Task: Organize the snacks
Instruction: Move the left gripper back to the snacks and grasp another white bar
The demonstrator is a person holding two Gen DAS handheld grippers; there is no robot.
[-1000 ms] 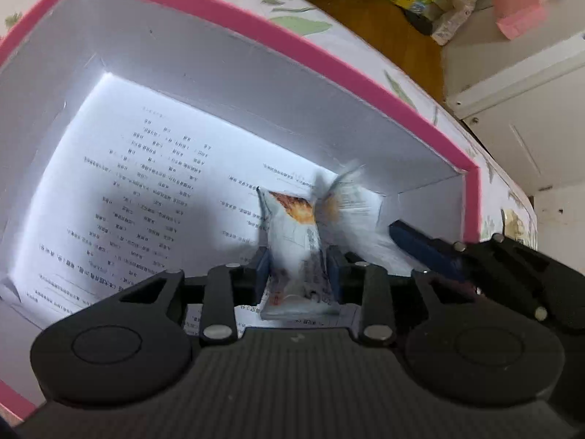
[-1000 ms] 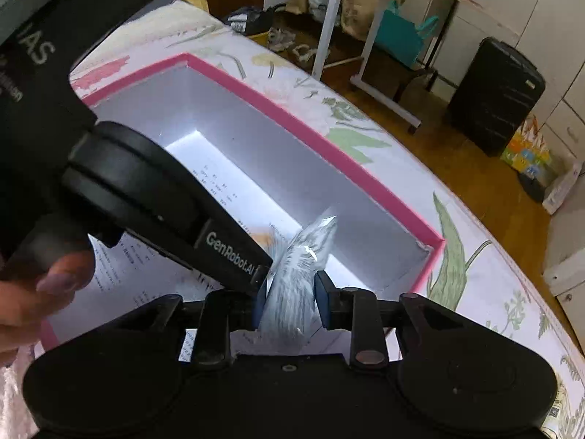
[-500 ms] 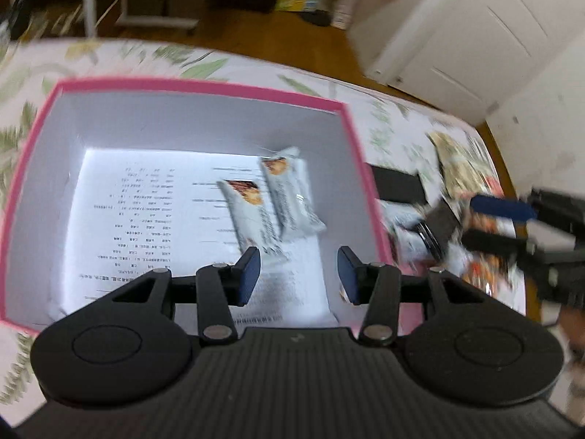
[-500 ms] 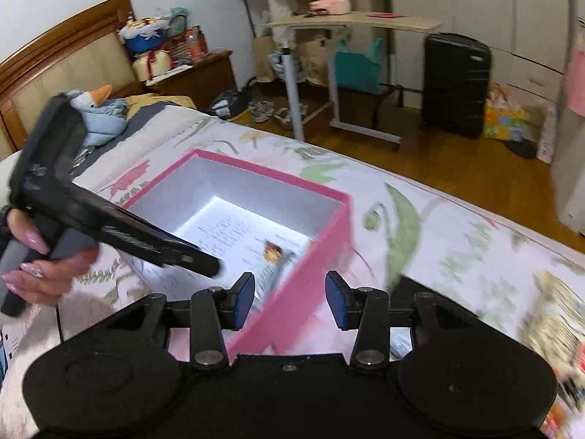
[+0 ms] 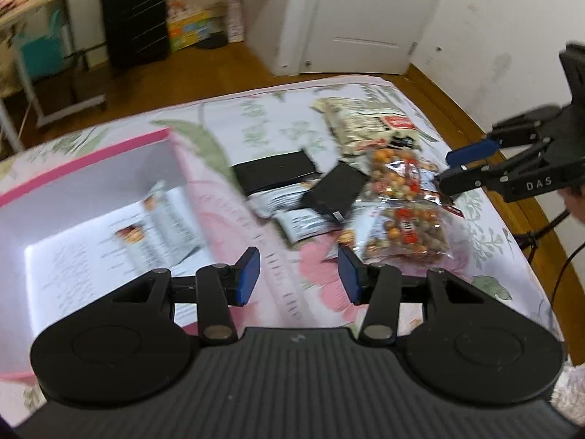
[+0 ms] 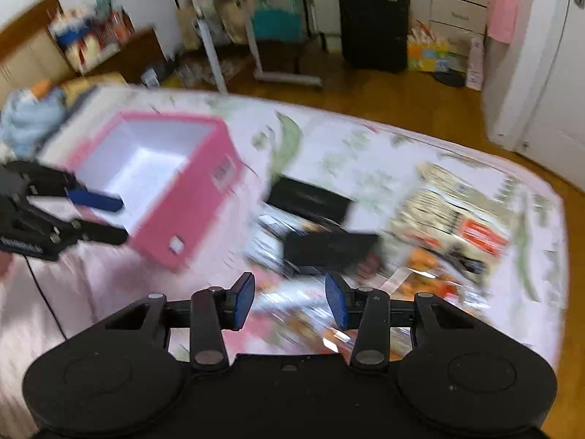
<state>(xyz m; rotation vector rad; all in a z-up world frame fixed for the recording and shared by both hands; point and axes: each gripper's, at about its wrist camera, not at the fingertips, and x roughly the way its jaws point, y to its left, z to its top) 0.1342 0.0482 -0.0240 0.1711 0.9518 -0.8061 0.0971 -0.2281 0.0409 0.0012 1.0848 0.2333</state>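
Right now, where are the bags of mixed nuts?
In the left wrist view, the bags of mixed nuts lie on the flowery bedspread right of the pink box, beside the black packets, just ahead of the open left hand-held gripper.

The box [image 5: 166,134] has a pink rim and outside, white walls inside, and a white floor printed with dark text. The bedspread [image 5: 278,124] is pale with pink flowers and green leaves. Two black packets [image 5: 276,173] lie beside clear bags of orange and red nuts [image 5: 406,234]. The gripper pads [image 5: 248,274] are blue.
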